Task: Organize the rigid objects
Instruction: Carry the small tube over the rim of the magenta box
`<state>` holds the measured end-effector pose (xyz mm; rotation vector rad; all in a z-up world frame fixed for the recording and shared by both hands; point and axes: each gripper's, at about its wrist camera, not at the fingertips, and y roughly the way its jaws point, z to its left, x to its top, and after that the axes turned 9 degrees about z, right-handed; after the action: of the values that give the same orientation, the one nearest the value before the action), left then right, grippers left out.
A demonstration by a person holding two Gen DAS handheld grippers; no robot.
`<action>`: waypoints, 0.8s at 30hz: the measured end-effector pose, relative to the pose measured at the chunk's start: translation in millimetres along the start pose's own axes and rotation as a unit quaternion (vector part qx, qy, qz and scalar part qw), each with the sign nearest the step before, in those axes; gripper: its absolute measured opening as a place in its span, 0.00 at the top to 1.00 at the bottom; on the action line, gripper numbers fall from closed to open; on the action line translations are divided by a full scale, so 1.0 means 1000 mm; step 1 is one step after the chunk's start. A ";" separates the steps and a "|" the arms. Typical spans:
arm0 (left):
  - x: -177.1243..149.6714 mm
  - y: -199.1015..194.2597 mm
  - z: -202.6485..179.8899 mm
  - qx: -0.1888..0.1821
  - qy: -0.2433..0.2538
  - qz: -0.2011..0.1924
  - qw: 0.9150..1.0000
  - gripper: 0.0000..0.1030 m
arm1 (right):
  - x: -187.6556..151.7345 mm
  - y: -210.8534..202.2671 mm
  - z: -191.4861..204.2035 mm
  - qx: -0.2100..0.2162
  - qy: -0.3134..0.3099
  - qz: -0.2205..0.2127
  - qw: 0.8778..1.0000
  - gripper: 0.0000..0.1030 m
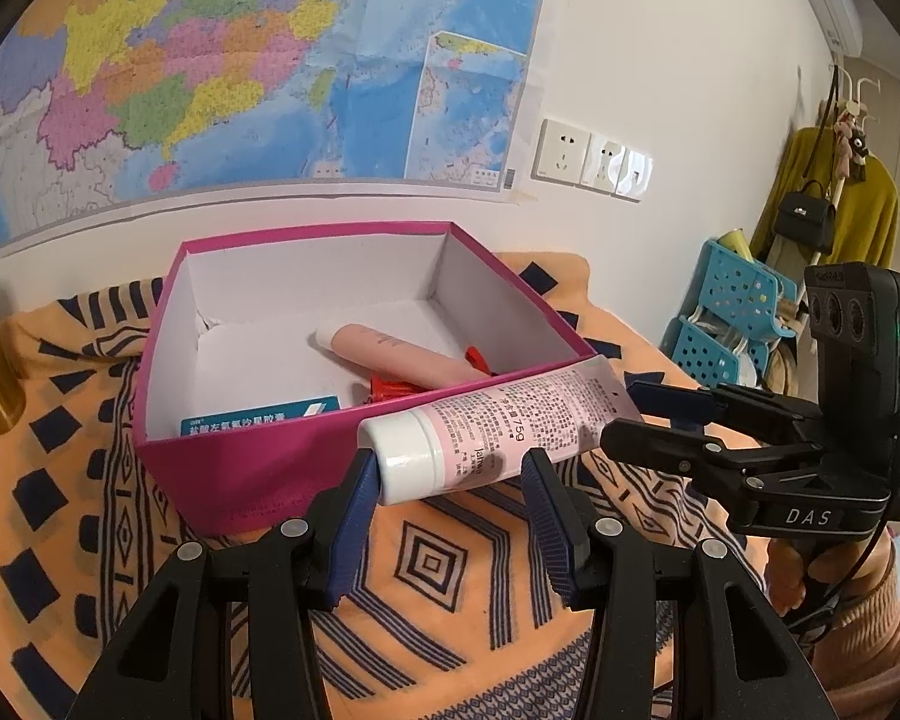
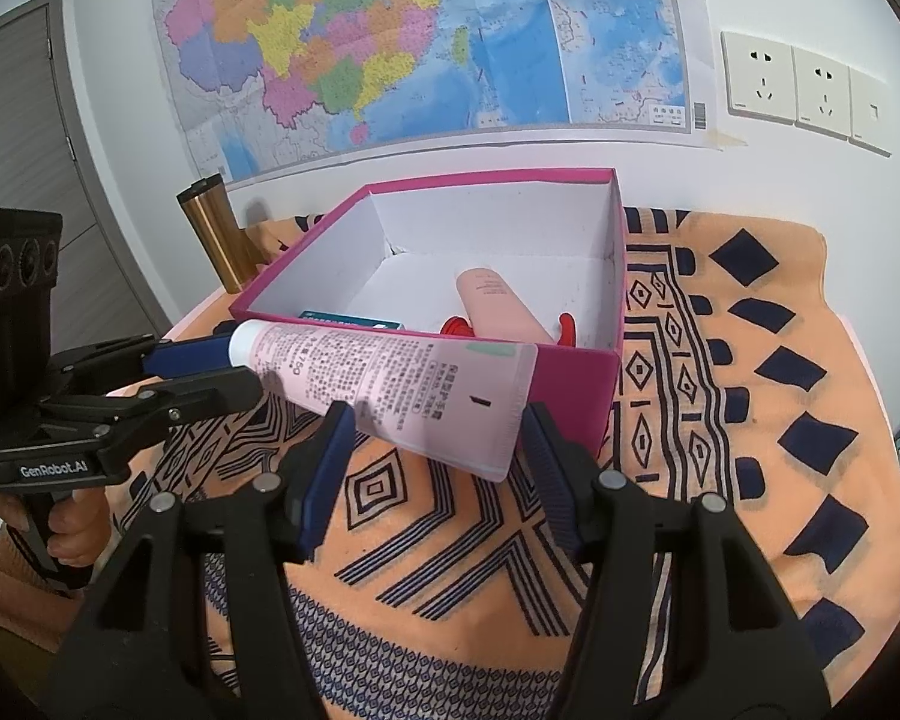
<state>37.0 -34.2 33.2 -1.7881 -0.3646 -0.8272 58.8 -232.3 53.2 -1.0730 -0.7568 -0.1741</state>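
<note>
Pink tube at frame centre, just in front of magenta box. Left claw pinches its cap end, right claw its flat end.

a pink tube with a white cap is held above an orange patterned cloth, its flat end between the right gripper pads, its cap end in the left gripper. behind, a magenta box holds a peach bottle, possibly a red item.
</note>
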 end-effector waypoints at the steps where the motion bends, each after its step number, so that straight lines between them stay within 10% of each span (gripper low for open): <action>1: 0.001 0.000 0.000 0.001 0.000 -0.001 1.000 0.52 | 0.000 0.000 0.000 0.000 0.000 -0.001 1.000 0.42; 24: 0.008 0.002 -0.001 0.004 0.005 -0.005 1.000 0.52 | 0.009 0.000 -0.005 -0.003 -0.005 -0.006 1.000 0.42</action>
<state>43.5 -37.4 37.1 -1.7757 -0.3699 -0.8401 68.0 -234.7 58.0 -1.0759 -0.7711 -0.1812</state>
